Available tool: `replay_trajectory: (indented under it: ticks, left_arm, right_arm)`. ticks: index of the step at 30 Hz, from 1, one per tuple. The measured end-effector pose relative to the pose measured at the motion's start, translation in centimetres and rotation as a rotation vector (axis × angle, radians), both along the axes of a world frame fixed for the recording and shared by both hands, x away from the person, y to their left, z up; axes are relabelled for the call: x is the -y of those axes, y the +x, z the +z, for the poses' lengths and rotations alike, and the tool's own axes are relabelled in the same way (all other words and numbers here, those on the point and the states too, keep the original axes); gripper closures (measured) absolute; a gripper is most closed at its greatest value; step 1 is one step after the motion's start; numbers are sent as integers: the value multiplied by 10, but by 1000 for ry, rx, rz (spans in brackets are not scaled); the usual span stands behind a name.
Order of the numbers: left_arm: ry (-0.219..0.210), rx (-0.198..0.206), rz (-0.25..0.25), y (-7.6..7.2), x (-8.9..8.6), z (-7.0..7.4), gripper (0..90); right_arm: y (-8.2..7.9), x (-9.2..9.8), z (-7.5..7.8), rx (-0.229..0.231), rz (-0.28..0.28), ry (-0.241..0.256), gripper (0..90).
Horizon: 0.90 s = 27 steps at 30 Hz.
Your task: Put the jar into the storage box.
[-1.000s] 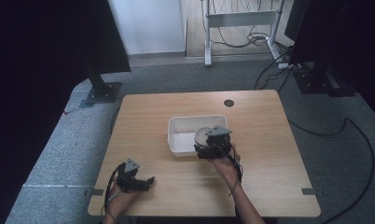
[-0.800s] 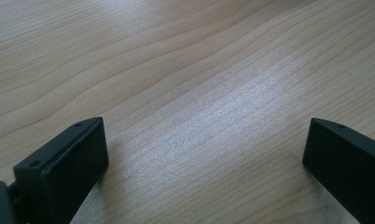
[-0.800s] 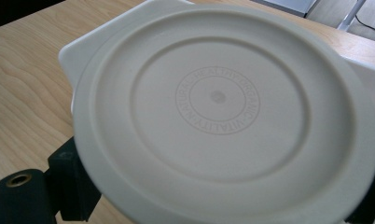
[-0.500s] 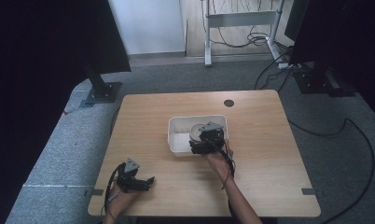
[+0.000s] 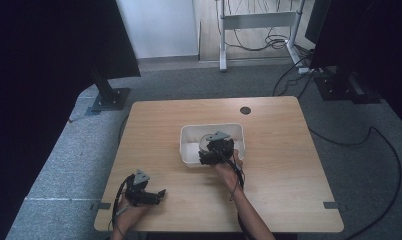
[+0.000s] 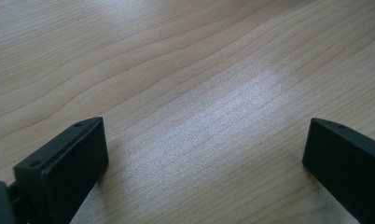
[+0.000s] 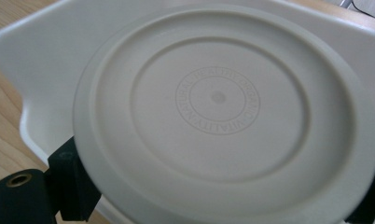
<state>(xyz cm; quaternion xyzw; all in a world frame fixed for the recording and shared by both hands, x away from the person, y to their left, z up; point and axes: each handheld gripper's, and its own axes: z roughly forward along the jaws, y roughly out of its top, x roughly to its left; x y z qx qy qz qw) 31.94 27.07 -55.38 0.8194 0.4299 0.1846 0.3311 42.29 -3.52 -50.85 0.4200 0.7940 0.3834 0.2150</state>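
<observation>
Over the last second the right gripper [image 5: 215, 151] has moved from the near right corner of the white tub [image 5: 188, 150] to above its near half, carrying a round plate [image 7: 225, 126] with it — the plate now hangs over the tub's inside, so, as I judge it, the work is close to a set-down in the tub. The gripper's jaws are clamped on the plate's near rim, one black jaw showing at the lower left of the right gripper view. The plate is cream, matte and smooth, moulded in stepped rings with a small circle of raised lettering round a centre dot; the tub is white, rounded at the corners and faintly glossy. The left gripper [image 5: 148, 195] has not stirred — it rests at the near left of the pale wood-grain table [image 5: 274, 200], jaws wide apart and empty.
</observation>
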Motion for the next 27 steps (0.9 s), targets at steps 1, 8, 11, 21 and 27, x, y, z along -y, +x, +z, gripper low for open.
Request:
replay_trajectory:
  ticks: [1, 8, 11, 21, 27]
  left_arm:
    - [0, 0, 0, 0, 0, 0, 0]
    - [0, 0, -1, 0, 0, 0, 0]
    - [0, 0, -1, 0, 0, 0, 0]
    - [0, 0, -1, 0, 0, 0, 0]
    - [0, 0, -1, 0, 0, 0, 0]
  right_arm:
    - [0, -1, -2, -4, -5, 2, 97]
    - [4, -4, -13, -18, -11, -12, 97]
    - [5, -3, -16, -24, -15, -3, 97]
    - [7, 0, -15, -49, -4, 5, 93]
    - [9, 2, -14, -54, 7, 49, 49]
